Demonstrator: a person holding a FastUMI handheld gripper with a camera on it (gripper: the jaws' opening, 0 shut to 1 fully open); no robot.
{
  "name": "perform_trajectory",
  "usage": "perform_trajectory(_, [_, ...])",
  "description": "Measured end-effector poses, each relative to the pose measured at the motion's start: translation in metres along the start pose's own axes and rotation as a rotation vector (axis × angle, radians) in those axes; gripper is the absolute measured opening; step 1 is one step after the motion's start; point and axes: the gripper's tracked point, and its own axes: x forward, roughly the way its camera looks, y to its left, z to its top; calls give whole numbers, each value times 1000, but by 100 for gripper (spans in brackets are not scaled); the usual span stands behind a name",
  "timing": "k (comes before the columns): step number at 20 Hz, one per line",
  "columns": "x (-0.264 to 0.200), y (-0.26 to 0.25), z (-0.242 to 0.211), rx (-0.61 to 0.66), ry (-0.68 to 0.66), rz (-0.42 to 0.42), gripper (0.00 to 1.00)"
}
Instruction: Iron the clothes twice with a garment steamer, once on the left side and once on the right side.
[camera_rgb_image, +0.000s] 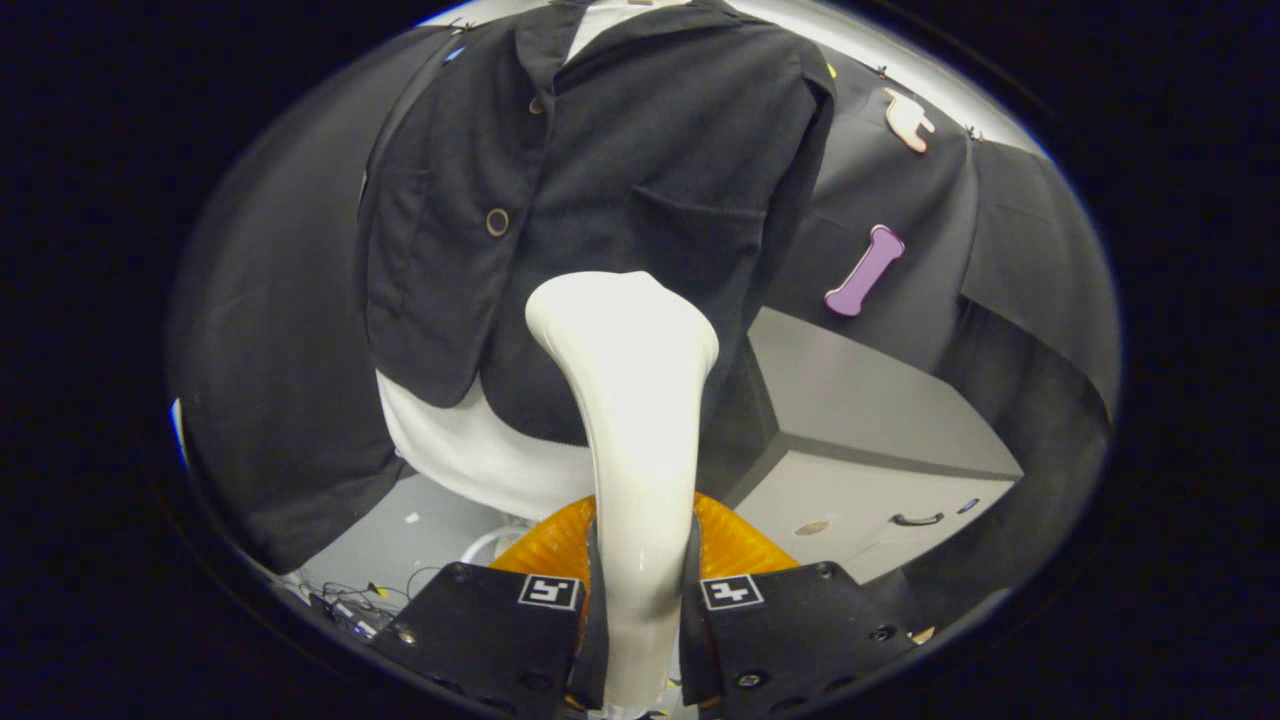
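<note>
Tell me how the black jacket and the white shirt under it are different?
The jacket is black; the shirt is white. The jacket lies on top with buttons and pockets; the shirt peeks out plain below its hem. The gripper holds the steamer up against the jacket, not the shirt. Both hang together.

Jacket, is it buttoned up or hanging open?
Open. The jacket hangs with its front flap loose, white shirt showing below; the tool grips the steamer.
</note>
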Motion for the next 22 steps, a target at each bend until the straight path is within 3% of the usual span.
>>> perform_trajectory(12, [26, 12, -50, -1, 107, 30, 31])
perform_trajectory(22, [-21, 6, 16, 31, -9, 58, 31])
